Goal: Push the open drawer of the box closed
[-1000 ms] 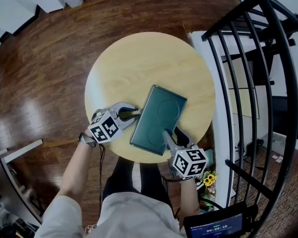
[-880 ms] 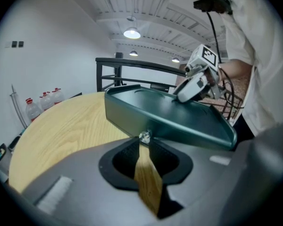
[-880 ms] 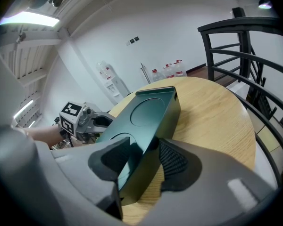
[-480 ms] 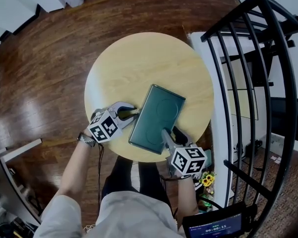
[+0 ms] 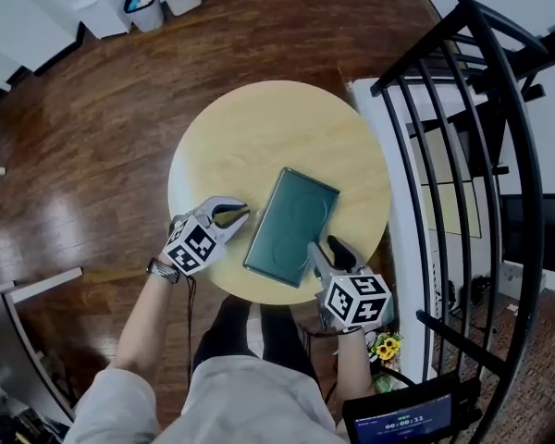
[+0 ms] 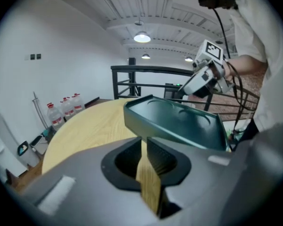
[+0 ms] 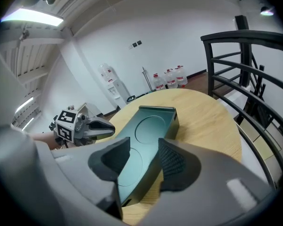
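Dark green box (image 5: 291,226) lies flat on the round wooden surface (image 5: 259,128), toward its 5 o'clock edge, long axis running 1 to 7 o'clock. Left tongs (image 5: 240,214) sit at the box's 9 o'clock side, just beside its long wall, jaws narrow with only a slit of wood showing between them, holding nothing. Right tongs (image 5: 320,242) are at the box's 5 o'clock end, jaws wide, the box's near corner showing in the gap.

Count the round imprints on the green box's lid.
2. One imprint sits on the far half of the box; the other is on the near half, partly hidden behind the right tongs.
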A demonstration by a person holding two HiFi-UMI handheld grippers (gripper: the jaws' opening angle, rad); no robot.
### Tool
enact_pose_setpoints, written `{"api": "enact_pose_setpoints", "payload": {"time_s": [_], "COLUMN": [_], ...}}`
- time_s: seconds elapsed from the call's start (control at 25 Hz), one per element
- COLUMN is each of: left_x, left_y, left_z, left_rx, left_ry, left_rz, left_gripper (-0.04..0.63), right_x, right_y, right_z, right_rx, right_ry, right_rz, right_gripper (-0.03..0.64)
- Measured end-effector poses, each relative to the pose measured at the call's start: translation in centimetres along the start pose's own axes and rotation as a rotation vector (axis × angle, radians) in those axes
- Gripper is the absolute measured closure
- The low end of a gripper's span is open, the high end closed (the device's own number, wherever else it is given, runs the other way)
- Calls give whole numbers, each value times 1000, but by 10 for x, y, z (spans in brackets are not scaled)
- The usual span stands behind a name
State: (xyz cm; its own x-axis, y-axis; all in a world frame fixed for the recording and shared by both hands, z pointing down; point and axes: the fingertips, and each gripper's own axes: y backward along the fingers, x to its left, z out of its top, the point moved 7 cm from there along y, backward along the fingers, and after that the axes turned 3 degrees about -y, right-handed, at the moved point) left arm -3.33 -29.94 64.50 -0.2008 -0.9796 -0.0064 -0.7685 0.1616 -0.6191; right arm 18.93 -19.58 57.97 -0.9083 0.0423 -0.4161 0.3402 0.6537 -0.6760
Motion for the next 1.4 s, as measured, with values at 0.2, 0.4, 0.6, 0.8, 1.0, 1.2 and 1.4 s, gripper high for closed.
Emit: {"api": "enact_pose_setpoints", "payload": {"time_s": [0.2,0.4,0.6,0.8,1.0,1.2,1.4], "left_x": [10,23,18,23,18,4,1], "left_y": [25,60,101,128,145,152,162], "left_z": [38,85,125,148,165,193,206], "left_rx": [-67,-183,-255,-298,-357,-407,-414], "left_ry": [5,84,120,115,103,29,11], "left_rz": [156,269,355,438,505,518,557], "left_gripper": [560,560,572,574,588,588,588], "right_x": [12,25,45,71,93,103,110], "right_y": [12,21,42,53,59,68,76], "right_z": [22,58,84,112,124,137,156], "right_rx": [-44,-123,-168,-227,-267,-305,-348], "right_ry": [83,128,169,211,304,374,412], "right_rz": [-4,34,63,122,152,140,129], "right_gripper": [430,431,431,431,459,467,507]}}
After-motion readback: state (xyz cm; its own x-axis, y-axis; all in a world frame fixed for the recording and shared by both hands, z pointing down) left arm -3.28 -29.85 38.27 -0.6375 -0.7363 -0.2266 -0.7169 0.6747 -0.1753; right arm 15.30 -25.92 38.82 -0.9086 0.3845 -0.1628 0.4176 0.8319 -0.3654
